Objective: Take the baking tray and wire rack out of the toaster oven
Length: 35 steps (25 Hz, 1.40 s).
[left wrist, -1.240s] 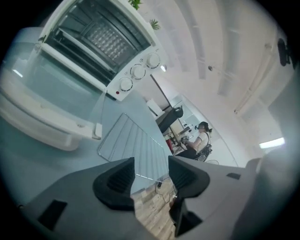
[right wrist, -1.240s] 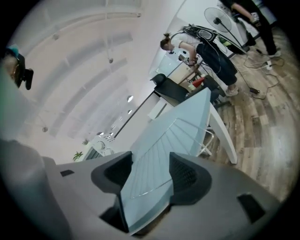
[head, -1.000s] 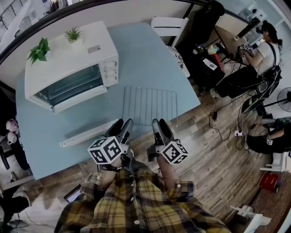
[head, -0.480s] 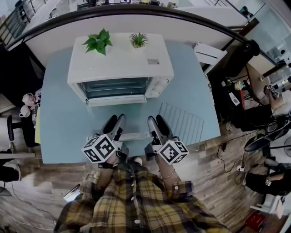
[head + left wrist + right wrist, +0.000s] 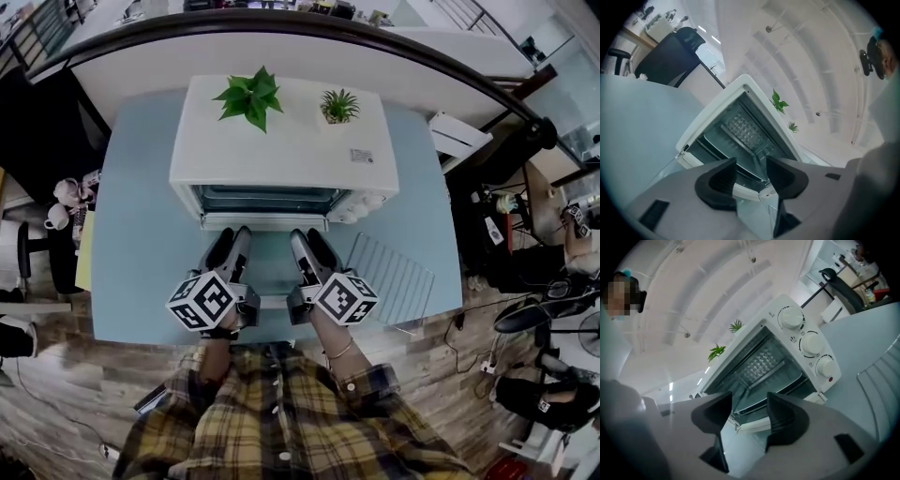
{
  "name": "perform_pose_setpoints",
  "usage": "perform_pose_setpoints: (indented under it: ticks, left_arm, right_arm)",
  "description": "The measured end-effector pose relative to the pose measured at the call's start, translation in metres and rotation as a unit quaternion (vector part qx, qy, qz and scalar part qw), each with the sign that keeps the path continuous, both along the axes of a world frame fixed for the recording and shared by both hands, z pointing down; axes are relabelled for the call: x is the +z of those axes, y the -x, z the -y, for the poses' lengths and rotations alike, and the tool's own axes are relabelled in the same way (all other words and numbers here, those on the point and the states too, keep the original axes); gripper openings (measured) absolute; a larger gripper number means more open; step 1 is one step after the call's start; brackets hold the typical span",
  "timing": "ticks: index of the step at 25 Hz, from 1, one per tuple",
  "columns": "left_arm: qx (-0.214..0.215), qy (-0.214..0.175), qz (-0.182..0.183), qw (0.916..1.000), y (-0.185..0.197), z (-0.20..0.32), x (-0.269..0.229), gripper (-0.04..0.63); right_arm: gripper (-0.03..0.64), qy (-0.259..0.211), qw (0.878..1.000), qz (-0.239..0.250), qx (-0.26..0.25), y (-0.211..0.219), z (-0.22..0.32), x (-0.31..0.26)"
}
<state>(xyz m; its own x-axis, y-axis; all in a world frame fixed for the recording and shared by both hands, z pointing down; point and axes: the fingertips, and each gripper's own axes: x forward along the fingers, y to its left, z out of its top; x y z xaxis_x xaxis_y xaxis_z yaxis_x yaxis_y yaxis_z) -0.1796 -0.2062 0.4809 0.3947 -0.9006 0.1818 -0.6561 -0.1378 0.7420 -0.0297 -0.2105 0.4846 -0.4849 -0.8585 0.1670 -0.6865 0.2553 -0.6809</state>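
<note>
Your left gripper (image 5: 230, 248) hovers over the open door of the toaster oven (image 5: 281, 131), its jaws apart and just now closing a little, with nothing between them. The baking tray (image 5: 778, 387) sits inside the oven, at the far edge of the table (image 5: 141, 244). Your right gripper (image 5: 309, 246) hangs just beside the left, its jaws apart and empty. The wire rack (image 5: 394, 281) lies flat near the table's right edge.

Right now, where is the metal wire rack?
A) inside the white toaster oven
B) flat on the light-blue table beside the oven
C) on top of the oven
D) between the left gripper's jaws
B: the metal wire rack lies flat on the light-blue table, right of the white toaster oven.
</note>
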Motion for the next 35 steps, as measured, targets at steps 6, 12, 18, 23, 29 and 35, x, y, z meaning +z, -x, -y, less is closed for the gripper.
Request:
perform_pose_setpoints:
  ticks: [6, 12, 18, 23, 29, 35]
  left_arm:
    - [-0.009, 0.008, 0.014, 0.9998, 0.01, 0.034, 0.022, 0.172]
    - [-0.016, 0.039, -0.011, 0.9991, 0.016, 0.06, 0.046, 0.17]
    - [-0.034, 0.059, -0.03, 0.9972, 0.027, 0.078, 0.068, 0.17]
    - [-0.046, 0.053, -0.055, 0.996, 0.03, 0.091, 0.071, 0.162]
    - [-0.072, 0.064, -0.076, 0.9924, 0.035, 0.094, 0.077, 0.053]
    - [-0.076, 0.07, -0.078, 0.9916, 0.036, 0.09, 0.078, 0.048]
  right_arm:
    - [0.238, 0.052, 0.998, -0.019, 0.003, 0.013, 0.027, 0.03]
    - [0.238, 0.098, 0.994, 0.037, 0.018, 0.017, 0.051, 0.055]
    - [0.238, 0.116, 0.99, 0.063, 0.041, 0.017, 0.08, 0.071]
    - [0.214, 0.117, 0.986, 0.097, 0.065, 0.019, 0.095, 0.076]
    - [0.087, 0.114, 0.983, 0.115, 0.091, 0.013, 0.1, 0.08]
    - [0.067, 0.114, 0.979, 0.137, 0.096, 0.011, 0.095, 0.08]
